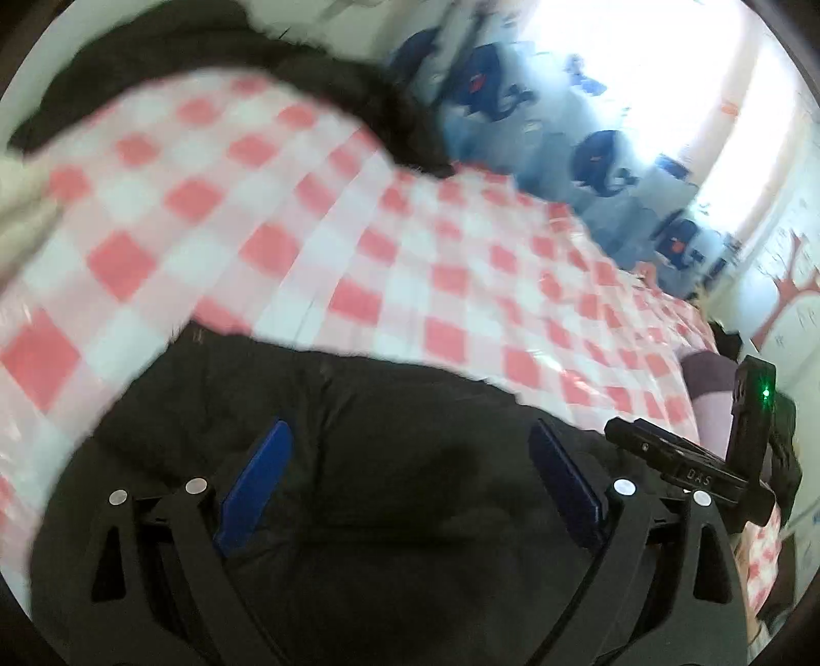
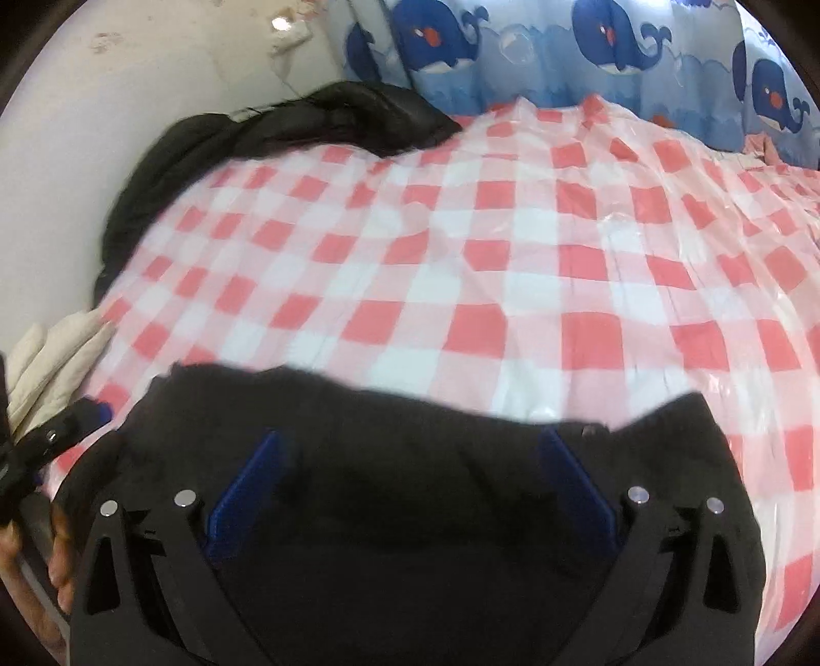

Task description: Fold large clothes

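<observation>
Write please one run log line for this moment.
left gripper: open | right gripper: open | black garment: lies on checked cloth, unheld

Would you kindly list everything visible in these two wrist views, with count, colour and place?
black garment: one, black, near edge of the cloth, under both grippers.
dark coat: one, black, bunched at the far left by the wall.
checked cloth: one, red and white, glossy, covering the surface.
whale curtain: one, blue with navy whales, behind the surface.
cream fabric: one piece, off-white, at the left edge.
wall: pale, at left.
left hand-held gripper: one, black with blue pads, open above the garment.
right hand-held gripper: one, same colours, open above the garment.
hand: partly seen, lower left.
</observation>
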Available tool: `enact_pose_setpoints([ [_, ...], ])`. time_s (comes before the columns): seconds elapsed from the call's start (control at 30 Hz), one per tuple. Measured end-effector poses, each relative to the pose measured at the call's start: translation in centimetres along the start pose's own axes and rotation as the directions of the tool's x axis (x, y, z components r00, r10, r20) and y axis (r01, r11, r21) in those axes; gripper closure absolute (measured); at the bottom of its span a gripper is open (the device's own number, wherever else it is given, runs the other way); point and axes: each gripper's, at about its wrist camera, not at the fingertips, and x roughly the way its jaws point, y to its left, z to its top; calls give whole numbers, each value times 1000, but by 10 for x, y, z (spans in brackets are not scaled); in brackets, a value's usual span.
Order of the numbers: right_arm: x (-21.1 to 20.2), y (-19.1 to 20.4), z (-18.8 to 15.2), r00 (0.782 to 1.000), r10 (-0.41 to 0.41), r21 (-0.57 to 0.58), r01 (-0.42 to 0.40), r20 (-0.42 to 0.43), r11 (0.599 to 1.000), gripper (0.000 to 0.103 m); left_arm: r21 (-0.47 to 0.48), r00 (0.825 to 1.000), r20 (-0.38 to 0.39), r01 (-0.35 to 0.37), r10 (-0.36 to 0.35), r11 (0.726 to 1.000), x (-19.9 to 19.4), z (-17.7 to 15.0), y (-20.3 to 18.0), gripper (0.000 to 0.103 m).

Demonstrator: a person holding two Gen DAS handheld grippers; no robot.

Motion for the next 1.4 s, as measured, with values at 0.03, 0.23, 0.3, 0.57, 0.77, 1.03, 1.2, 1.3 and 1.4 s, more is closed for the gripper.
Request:
enact_pose_setpoints([
  [0.03,15,-2,1,1000,-21,0,21,-19,1000,7,-24,999,-37,-7,6,1000,13,-7,10,13],
  [0.23,82,-13,-19,980,6,78,10,-197,997,7,-17,997,-74,-36,34,999,29,-30,22,13],
  [0.3,68,-12,-20,978,6,62,7,-207,998,7,-8,997,-73,-33,32,999,12,-31,17,13],
  [0.57,-81,-58,-85,989,-126,126,115,80,985,7,126,997,12,-74,73,989,-50,-72,12,12],
  [0.77,-58,-103,-132,997,-75,193,73,5,979,7,187,988,16,-151,151,971,-52,-90,2,11],
  [1.03,-130,-65,-159,988,-104,108,92,116,990,7,249,981,85,-190,173,950,-93,-122,-6,11],
  [1.2,-121,-66,-175,990,-132,101,126,52,987,7,244,981,98,-189,169,951,-91,-126,-1,11],
  [1.3,-146,-47,-140,973,-118,104,98,197,990,7,259,979,115,-194,170,946,-92,-129,-3,11],
  [1.4,-134,-23,-93,970,-73,58,61,231,996,7,265,979,122,-192,165,945,-93,-131,-4,11],
])
